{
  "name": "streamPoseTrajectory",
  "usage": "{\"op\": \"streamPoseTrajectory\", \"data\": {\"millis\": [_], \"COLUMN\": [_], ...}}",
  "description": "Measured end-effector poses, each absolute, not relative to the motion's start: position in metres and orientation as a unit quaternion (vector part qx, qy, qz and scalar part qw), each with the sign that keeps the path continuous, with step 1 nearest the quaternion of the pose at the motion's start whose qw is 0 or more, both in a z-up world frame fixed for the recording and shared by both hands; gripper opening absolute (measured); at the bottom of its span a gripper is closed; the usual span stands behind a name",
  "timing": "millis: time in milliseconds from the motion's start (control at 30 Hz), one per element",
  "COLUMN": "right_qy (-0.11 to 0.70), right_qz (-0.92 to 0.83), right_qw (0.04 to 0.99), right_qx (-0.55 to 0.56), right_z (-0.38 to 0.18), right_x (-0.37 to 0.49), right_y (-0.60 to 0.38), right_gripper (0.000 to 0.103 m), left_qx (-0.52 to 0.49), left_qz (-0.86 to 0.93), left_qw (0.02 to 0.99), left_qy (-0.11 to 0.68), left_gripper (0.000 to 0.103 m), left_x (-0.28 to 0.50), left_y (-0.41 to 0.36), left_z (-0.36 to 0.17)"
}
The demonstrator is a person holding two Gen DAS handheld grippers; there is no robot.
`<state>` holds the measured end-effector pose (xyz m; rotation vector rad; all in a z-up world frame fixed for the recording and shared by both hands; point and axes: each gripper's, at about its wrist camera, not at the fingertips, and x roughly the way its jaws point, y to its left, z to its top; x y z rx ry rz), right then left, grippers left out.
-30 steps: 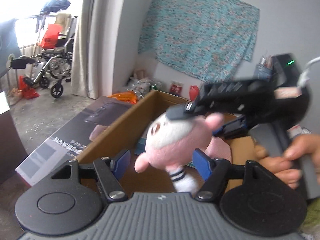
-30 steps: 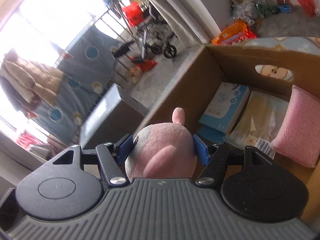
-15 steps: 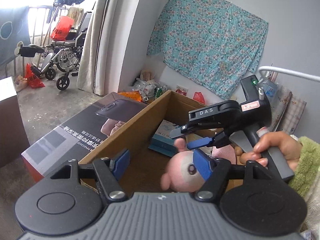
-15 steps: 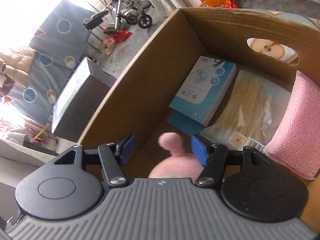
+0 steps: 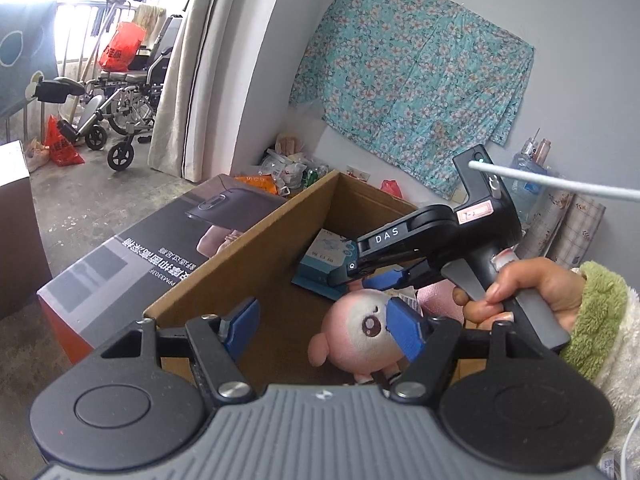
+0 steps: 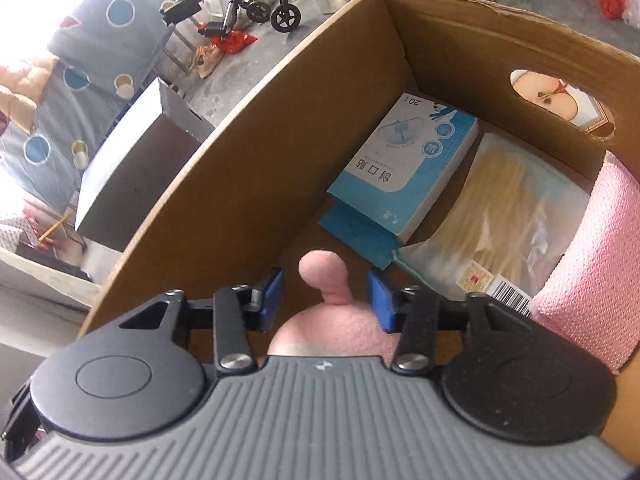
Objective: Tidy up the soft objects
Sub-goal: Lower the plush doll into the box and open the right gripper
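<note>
A pink and white plush toy (image 5: 360,332) lies inside the brown cardboard box (image 5: 240,252). In the right wrist view its pink ear (image 6: 324,276) pokes up between the blue pads, untouched. My right gripper (image 6: 326,294) is open just above the toy; it also shows in the left wrist view (image 5: 384,280), held by a hand. My left gripper (image 5: 324,324) is open and empty over the box's near edge. A pink knitted cushion (image 6: 592,248) leans on the box's right wall.
In the box lie a blue and white carton (image 6: 404,172) and a clear bag of yellowish material (image 6: 504,216). A dark printed appliance box (image 5: 160,240) sits left of the cardboard box. A wheelchair (image 5: 120,112) stands far left by a curtain.
The right gripper lowered the plush toy into the box and opened, letting it go. The toy now rests in the box. The left gripper drew back a little.
</note>
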<state>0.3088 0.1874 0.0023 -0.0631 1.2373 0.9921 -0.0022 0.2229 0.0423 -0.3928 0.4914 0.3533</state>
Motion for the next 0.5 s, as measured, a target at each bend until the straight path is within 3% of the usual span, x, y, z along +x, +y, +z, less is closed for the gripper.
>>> {"op": "streamPoseTrajectory", "data": {"millis": [33, 500], "right_qy": [0.552, 0.487], "right_qz": [0.445, 0.493], "right_qw": [0.704, 0.72], "right_qx": [-0.035, 0.023], "right_z": [0.003, 0.036], "right_x": [0.307, 0.306], "right_y": [0.188, 0.202], "right_gripper": [0.014, 0.012], "left_qx": [-0.193, -0.199], "left_qz": [0.174, 0.183], "left_qw": [0.935, 0.931], "left_qy": [0.241, 0.244], "left_gripper": [0.071, 0.071], "left_x": [-0.003, -0.009], "left_y": [0.223, 0.222], "left_z": [0.042, 0.038]}}
